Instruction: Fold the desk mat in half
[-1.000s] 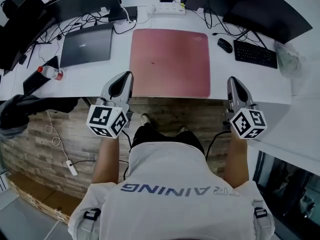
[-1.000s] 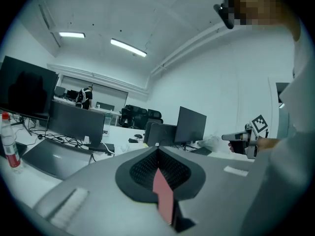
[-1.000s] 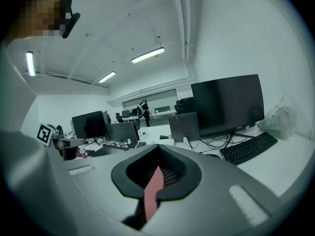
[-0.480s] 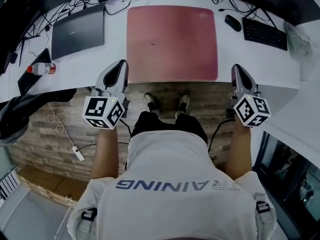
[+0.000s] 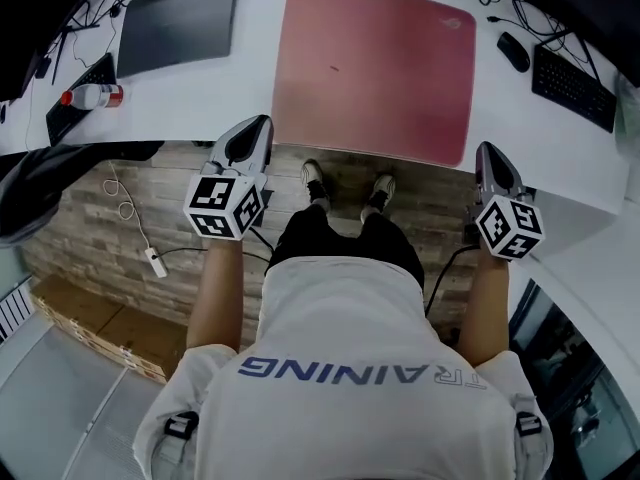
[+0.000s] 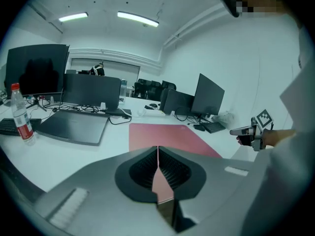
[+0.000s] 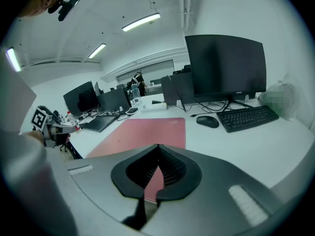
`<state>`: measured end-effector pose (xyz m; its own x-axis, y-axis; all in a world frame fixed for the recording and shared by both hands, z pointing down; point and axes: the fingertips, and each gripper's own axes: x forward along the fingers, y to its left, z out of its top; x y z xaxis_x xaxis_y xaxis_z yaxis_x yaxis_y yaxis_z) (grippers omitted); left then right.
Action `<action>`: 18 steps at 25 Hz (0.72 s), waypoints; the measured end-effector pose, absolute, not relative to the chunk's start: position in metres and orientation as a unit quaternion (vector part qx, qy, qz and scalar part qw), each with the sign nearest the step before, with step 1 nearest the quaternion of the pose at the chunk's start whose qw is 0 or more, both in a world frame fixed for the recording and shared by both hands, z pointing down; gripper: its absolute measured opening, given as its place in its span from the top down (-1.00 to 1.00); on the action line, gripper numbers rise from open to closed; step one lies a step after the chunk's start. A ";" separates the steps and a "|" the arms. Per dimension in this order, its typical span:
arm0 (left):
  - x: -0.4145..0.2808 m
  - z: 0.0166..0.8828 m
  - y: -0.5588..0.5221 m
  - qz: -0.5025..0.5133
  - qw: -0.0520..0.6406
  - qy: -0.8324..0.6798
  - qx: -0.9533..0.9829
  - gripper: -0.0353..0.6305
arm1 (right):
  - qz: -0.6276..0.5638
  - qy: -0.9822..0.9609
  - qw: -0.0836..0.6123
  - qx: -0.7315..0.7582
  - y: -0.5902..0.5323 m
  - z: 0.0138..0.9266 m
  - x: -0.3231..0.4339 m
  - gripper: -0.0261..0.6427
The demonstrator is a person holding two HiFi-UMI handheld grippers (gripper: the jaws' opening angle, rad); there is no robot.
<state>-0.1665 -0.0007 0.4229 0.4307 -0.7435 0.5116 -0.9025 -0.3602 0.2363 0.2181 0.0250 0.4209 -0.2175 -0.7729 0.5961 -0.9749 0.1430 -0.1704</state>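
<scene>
A pink desk mat (image 5: 375, 68) lies flat and unfolded on the white desk (image 5: 200, 118), its near edge along the desk's front edge. My left gripper (image 5: 258, 126) hovers at the desk's front edge, just left of the mat's near left corner; it is shut and holds nothing. My right gripper (image 5: 490, 153) hangs shut and empty just right of the near right corner. The left gripper view shows the mat (image 6: 167, 134) beyond the touching jaws (image 6: 158, 149) and the right gripper (image 6: 251, 132) at the right. From the right gripper (image 7: 158, 146) the mat (image 7: 142, 134) spreads ahead.
A closed laptop (image 5: 180, 23) lies left of the mat, with a water bottle (image 5: 95, 96) further left. A mouse (image 5: 513, 52) and keyboard (image 5: 575, 88) sit to the right. Monitors and cables line the back. A dark chair (image 5: 40, 193) stands at the left.
The head view has tipped down, so the desk and mat sit higher in the picture. Both grippers keep their places at the desk's front edge and stay shut.
</scene>
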 end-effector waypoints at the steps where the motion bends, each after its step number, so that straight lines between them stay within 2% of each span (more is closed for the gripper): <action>1: -0.165 0.429 0.001 0.166 0.250 -0.508 0.807 0.87 | 0.273 -0.733 0.193 0.593 0.025 0.427 0.217 0.88; 8: -0.153 0.459 0.010 0.172 0.281 -0.496 0.803 0.87 | 0.286 -0.721 0.257 0.576 0.037 0.470 0.215 0.88; 10: -0.150 0.465 0.012 0.175 0.284 -0.496 0.802 0.87 | 0.295 -0.716 0.286 0.565 0.043 0.487 0.218 0.71; 18: -0.149 0.481 0.016 0.184 0.302 -0.495 0.794 0.80 | 0.317 -0.683 0.391 0.529 0.067 0.545 0.229 0.32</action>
<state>-0.1495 0.0161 0.4808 0.4417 -0.6750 0.5909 -0.8971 -0.3273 0.2968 0.2294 0.0665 0.5451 -0.1339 -0.4746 0.8699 -0.9709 0.2385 -0.0193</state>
